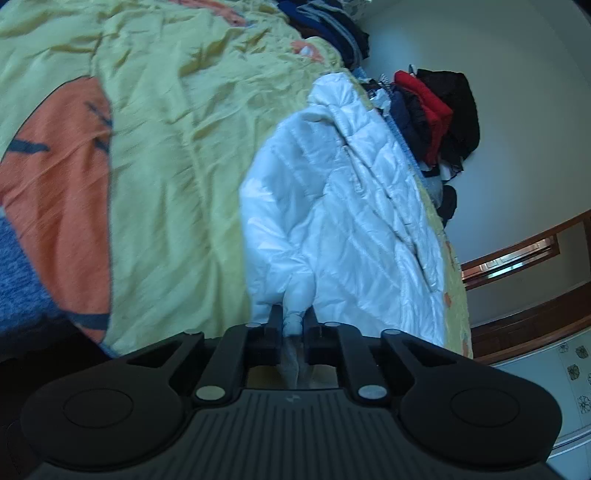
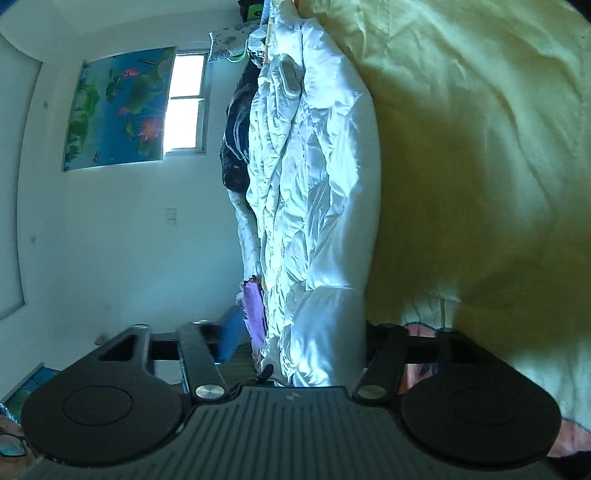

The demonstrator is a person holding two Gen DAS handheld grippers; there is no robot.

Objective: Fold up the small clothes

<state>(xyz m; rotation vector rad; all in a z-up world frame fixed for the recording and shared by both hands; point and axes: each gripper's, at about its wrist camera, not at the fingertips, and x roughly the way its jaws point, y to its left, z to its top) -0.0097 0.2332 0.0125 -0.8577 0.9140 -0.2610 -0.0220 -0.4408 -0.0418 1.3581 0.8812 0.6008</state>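
Note:
A white quilted puffer jacket (image 1: 343, 206) lies on a yellow bedspread (image 1: 166, 155). In the left wrist view my left gripper (image 1: 293, 325) is shut on a pinched edge of the jacket, with white fabric bunched between its fingers. In the right wrist view the same jacket (image 2: 314, 192) runs away from the camera along the bedspread (image 2: 480, 166). My right gripper (image 2: 295, 343) is open wide; the jacket's near end lies between its spread fingers, and the fingertips are hidden by the cloth.
A pile of dark and red clothes (image 1: 436, 118) lies past the jacket's far end, another dark pile (image 1: 332, 26) farther up the bed. Dark and purple garments (image 2: 255, 310) lie beside the jacket. A wall with a window (image 2: 184, 103) and a poster is beyond.

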